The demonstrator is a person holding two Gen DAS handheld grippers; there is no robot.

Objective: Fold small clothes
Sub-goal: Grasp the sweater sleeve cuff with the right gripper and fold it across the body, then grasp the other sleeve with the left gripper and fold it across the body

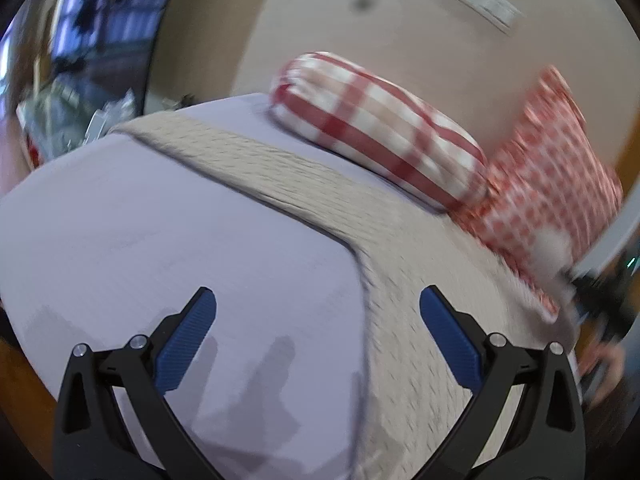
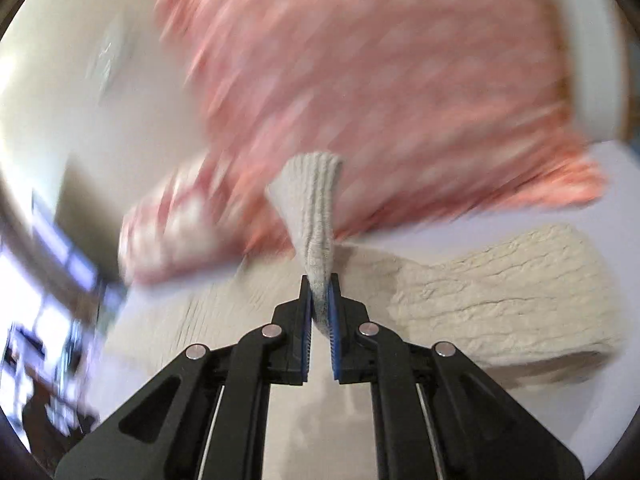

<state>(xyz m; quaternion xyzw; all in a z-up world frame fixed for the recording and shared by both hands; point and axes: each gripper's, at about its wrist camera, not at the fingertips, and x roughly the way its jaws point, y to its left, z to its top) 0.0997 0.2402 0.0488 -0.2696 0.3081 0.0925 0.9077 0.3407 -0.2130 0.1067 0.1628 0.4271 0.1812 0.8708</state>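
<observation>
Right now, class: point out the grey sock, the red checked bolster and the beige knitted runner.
grey sock (image 2: 318,208): right wrist view, ribbed middle.
red checked bolster (image 1: 376,128): left wrist view, top side.
beige knitted runner (image 1: 280,168): left wrist view, flat middle.

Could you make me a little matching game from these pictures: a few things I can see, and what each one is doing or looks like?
Things:
1. left gripper
2. right gripper
3. checked pillow
4. knitted blanket

Descriptions:
A. red and white, lying on the bed
B. shut on a grey sock
C. beige, spread across the lilac sheet
D. open, holding nothing

Pairs: 1-D, 2-B, 3-A, 4-C
</observation>
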